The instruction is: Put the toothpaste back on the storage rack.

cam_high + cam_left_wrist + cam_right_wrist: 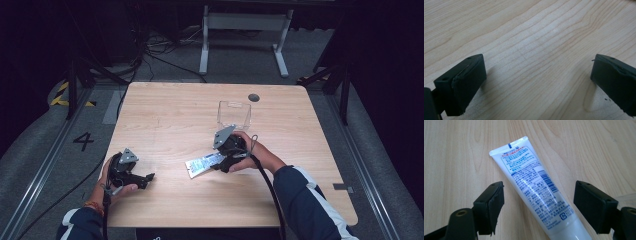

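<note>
White tube point(536, 192) lying flat on the wooden table point(165, 110), a little right of centre, crimped end pointing away from the right gripper point(539, 202); back label in small blue print with a red-framed notice near the crimp, a barcode along 1 edge, "165 g" and "Made in Japan" legible near the shoulder, remaining characters too small to read; glossy surface, cap end out of frame at the bottom; straddled by 2 black jaws spread wide, pads clear of both sides; clear plastic box point(234, 114) standing just behind; left gripper point(536, 82) near the front left edge, jaws likewise wide over bare wood; broad open tabletop between the 2 hands and toward the far edge.
</note>
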Available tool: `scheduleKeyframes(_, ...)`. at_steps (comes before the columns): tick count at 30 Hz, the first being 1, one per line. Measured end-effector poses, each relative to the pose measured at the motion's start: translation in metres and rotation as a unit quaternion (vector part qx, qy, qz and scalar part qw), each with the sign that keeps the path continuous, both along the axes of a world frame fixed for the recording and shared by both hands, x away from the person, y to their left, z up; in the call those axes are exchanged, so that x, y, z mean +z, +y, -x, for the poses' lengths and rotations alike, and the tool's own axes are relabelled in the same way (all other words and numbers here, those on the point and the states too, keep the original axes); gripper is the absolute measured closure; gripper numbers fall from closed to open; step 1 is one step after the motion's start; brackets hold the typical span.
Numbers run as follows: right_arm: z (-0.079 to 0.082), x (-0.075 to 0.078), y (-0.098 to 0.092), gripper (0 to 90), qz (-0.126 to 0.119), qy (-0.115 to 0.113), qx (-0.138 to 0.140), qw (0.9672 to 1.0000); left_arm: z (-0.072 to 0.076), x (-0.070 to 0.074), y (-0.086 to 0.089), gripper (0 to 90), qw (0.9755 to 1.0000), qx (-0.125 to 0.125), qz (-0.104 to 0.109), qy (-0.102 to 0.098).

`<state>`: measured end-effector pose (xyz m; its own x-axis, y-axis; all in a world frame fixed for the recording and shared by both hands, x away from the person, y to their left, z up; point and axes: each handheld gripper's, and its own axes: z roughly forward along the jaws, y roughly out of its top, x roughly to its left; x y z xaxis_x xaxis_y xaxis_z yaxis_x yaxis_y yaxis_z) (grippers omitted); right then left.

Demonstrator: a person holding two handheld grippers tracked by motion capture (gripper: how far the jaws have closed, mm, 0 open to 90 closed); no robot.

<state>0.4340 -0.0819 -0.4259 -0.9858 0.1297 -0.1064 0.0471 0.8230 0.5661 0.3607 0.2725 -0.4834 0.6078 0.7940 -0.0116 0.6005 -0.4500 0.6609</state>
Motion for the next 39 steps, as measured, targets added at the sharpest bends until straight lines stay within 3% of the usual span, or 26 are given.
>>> scheduleKeyframes(1, 0.0, -0.001, 0.002, 25.4, 0.004, 0.0, 0.001, 1.0, -0.001, 0.0, 0.001, 0.6, 0.9999, -0.005, -0.006, -0.007)
scheduleKeyframes(9, -0.008, -0.014, 0.017, 26.6, 0.041, 0.004, 0.026, 0.9988, 0.002, 0.0, 0.001, 0.6, 1.0, -0.002, -0.005, -0.003)
scheduleKeyframes(18, -0.012, -0.028, 0.033, 28.2, 0.08, 0.012, 0.051, 0.9954, 0.002, 0.001, 0.001, 0.6, 0.9999, -0.004, -0.008, -0.005)
scheduleKeyframes(22, -0.013, -0.027, 0.039, 30.7, 0.08, 0.021, 0.063, 0.9946, 0.002, 0.001, 0.001, 0.6, 0.9999, -0.004, -0.008, -0.005)
scheduleKeyframes(31, -0.019, -0.025, 0.044, 45.7, 0.09, 0.045, 0.076, 0.992, 0.002, 0.001, 0.001, 0.6, 0.9999, -0.004, -0.008, -0.006)
scheduleKeyframes(39, -0.017, -0.02, 0.049, 55.6, 0.115, 0.033, 0.08, 0.9895, 0.002, 0.001, 0.001, 0.6, 0.9999, -0.005, -0.008, -0.006)
